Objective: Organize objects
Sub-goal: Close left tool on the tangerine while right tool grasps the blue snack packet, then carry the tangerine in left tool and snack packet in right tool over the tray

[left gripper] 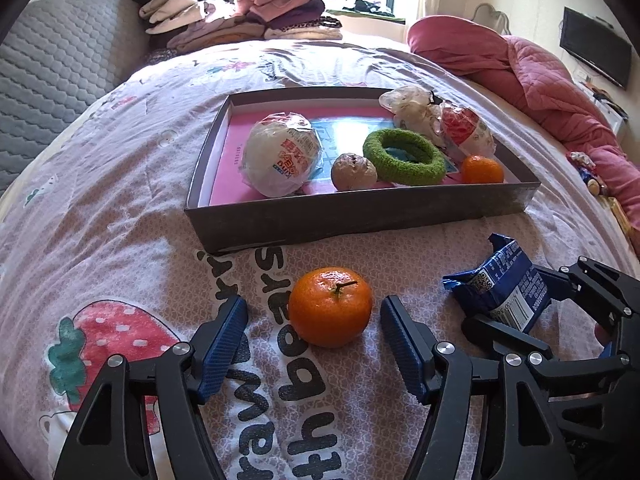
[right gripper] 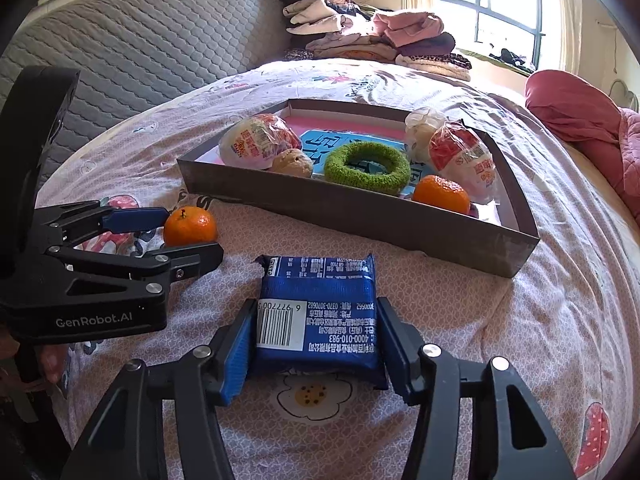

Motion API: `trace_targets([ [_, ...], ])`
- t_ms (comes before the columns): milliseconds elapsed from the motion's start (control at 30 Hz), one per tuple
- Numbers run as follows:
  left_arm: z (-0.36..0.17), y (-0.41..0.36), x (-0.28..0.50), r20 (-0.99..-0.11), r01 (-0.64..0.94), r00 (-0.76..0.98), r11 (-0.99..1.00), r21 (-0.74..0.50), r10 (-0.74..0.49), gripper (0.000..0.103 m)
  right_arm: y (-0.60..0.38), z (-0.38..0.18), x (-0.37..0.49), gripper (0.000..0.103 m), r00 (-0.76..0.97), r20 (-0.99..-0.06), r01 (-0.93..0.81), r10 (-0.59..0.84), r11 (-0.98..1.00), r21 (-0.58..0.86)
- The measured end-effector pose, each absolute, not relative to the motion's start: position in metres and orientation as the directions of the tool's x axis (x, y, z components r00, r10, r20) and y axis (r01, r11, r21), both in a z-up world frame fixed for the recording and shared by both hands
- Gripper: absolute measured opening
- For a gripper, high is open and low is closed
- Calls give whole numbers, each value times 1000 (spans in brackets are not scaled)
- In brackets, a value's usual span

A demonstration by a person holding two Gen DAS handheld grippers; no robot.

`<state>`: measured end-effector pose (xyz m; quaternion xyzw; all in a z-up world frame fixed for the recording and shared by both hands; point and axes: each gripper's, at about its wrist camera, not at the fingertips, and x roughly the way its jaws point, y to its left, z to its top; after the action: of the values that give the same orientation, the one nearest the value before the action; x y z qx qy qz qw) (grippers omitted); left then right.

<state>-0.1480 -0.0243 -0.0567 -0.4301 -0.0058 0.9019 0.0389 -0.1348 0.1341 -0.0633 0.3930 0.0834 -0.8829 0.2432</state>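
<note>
Your left gripper (left gripper: 312, 312) straddles the round orange tangerine (left gripper: 330, 306) on the bed, jaws spread; your right gripper (right gripper: 316, 338) pinches the blue foil snack packet (right gripper: 318, 312). Squeeze off-centre and the tangerine may roll away.

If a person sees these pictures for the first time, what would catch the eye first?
Probably the bright orange on the bedspread, lying between the open fingers of the left tool. Next, the blue snack packet between the fingers of the right tool. Behind them sits a shallow box holding a green ring, wrapped snacks and a second orange.
</note>
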Motion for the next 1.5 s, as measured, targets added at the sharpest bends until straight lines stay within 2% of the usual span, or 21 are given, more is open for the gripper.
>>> trace_targets([
  [167, -56, -22, -147, -773, -79, -628, -996, -51, 90, 51, 137, -62, -135, 56, -573, -728, 487, -376, -871, 67],
  [233, -55, -22, -146, -770, -83, -631, -995, -56, 96, 40, 138, -61, -134, 55, -573, -726, 484, -381, -872, 75],
  [1000, -44, -19, -142, -752, -90, -654, -996, -27, 80, 40, 142, -46, -131, 55, -601, -686, 483, -410, -870, 97],
  [1500, -12, -21, -154, -705, -110, -703, -994, -17, 90, 40, 144, -3, -149, 55, -672, -617, 476, -410, -877, 64],
])
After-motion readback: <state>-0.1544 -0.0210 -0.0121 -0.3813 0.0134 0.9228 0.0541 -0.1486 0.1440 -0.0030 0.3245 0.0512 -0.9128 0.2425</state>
